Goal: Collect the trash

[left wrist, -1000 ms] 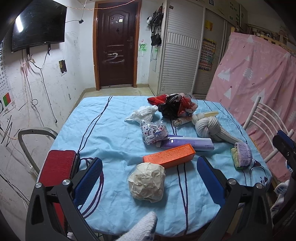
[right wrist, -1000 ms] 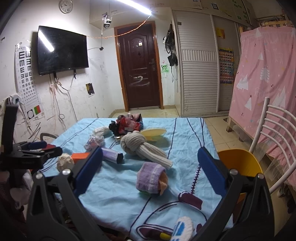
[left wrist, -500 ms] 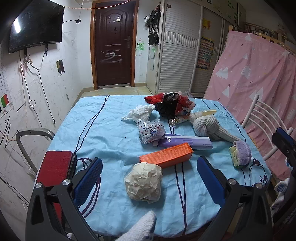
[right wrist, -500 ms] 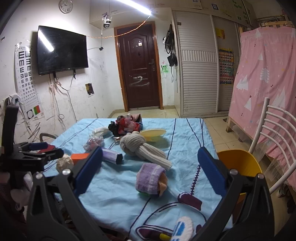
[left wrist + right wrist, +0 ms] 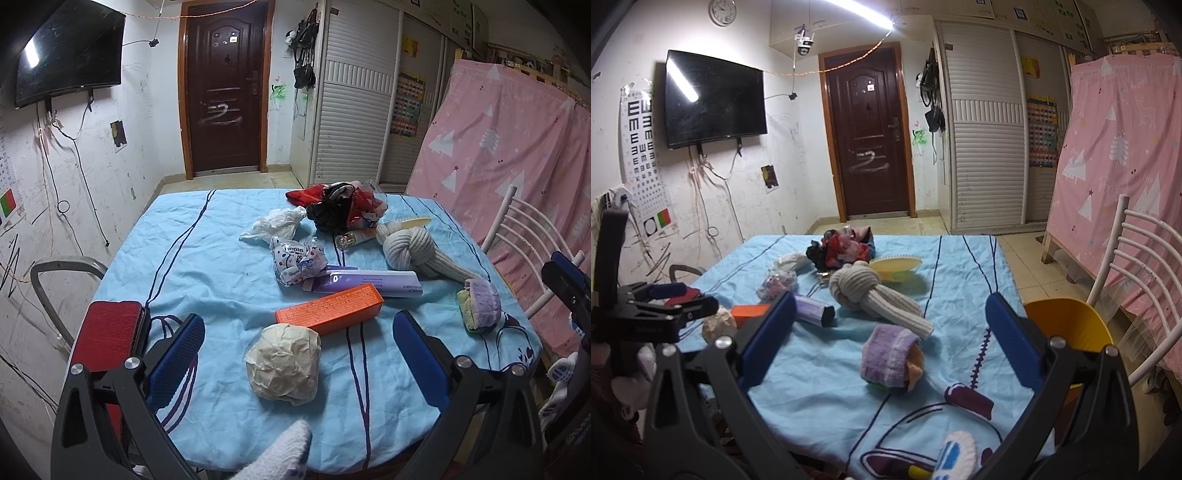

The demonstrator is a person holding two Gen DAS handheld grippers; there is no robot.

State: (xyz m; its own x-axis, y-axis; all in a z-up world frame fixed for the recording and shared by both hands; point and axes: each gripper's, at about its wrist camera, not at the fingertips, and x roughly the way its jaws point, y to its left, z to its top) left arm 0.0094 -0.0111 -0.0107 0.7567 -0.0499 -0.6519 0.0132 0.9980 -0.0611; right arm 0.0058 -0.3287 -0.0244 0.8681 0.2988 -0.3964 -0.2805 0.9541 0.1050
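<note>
A crumpled beige paper ball (image 5: 283,367) lies near the front edge of the blue-clothed table (image 5: 192,273), directly ahead of my left gripper (image 5: 297,363), which hangs open a little short of it. Behind the ball are an orange box (image 5: 328,308), a purple box (image 5: 369,282), a crumpled spotted wrapper (image 5: 297,264), a white tissue wad (image 5: 275,229) and a red and black bag heap (image 5: 340,206). My right gripper (image 5: 890,338) is open too, above the table's right side, with a rolled purple cloth (image 5: 890,358) just ahead. The paper ball (image 5: 718,326) shows at the left there.
A knotted grey cloth (image 5: 413,251), a small bottle (image 5: 354,238) and a yellow comb (image 5: 413,223) lie at the right. A red chair seat (image 5: 105,338) stands at the table's left, a white chair back (image 5: 524,236) and an orange seat (image 5: 1067,325) at its right. The door is far behind.
The left gripper has dropped and drifted slightly, so the paper ball sits a bit closer and more centred between its fingers. The right gripper has barely moved. Nothing was grasped.
</note>
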